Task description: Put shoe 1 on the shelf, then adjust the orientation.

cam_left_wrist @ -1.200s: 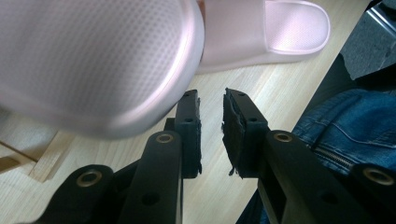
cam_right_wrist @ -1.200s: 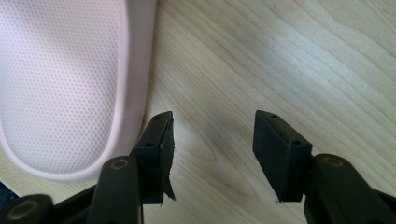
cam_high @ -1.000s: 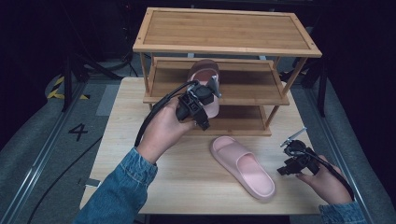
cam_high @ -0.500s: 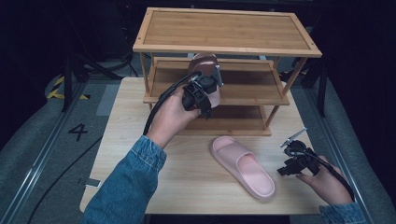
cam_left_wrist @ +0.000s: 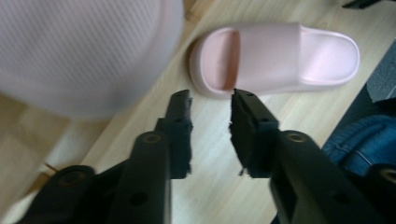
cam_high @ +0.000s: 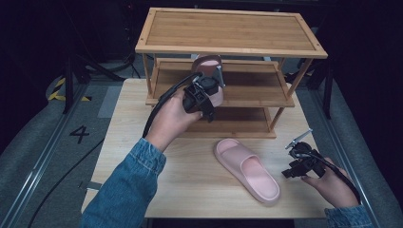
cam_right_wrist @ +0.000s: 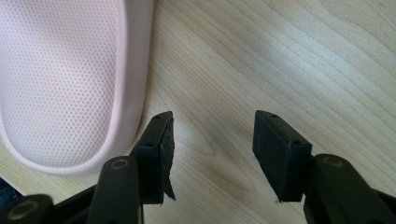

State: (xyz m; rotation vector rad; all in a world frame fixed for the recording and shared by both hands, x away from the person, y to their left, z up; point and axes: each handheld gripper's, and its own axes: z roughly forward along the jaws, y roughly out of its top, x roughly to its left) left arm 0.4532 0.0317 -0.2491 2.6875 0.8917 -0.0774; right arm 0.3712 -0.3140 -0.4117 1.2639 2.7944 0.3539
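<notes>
A pink slipper (cam_high: 209,64) lies on the middle tier of the bamboo rack (cam_high: 228,31); in the left gripper view it is a blurred pink mass (cam_left_wrist: 79,51) at the upper left. My left gripper (cam_high: 208,113) hangs just in front of it, pointing down at the table, open (cam_left_wrist: 210,100) with nothing between its jaws. A second pink slipper (cam_high: 247,168) (cam_left_wrist: 275,56) lies flat on the table. My right gripper (cam_high: 290,171) rests open (cam_right_wrist: 210,119) on the tabletop beside that slipper's rim (cam_right_wrist: 60,79).
The three-tier rack stands at the back of the wooden table (cam_high: 190,190); its top tier is bare. A denim sleeve (cam_high: 123,194) reaches in from the lower left. Dark floor with cables (cam_high: 71,166) surrounds the table.
My left hand and gripper have lifted slightly toward the middle tier, and the slipper there has shifted a little further in. The right gripper and the table slipper have stayed put.
</notes>
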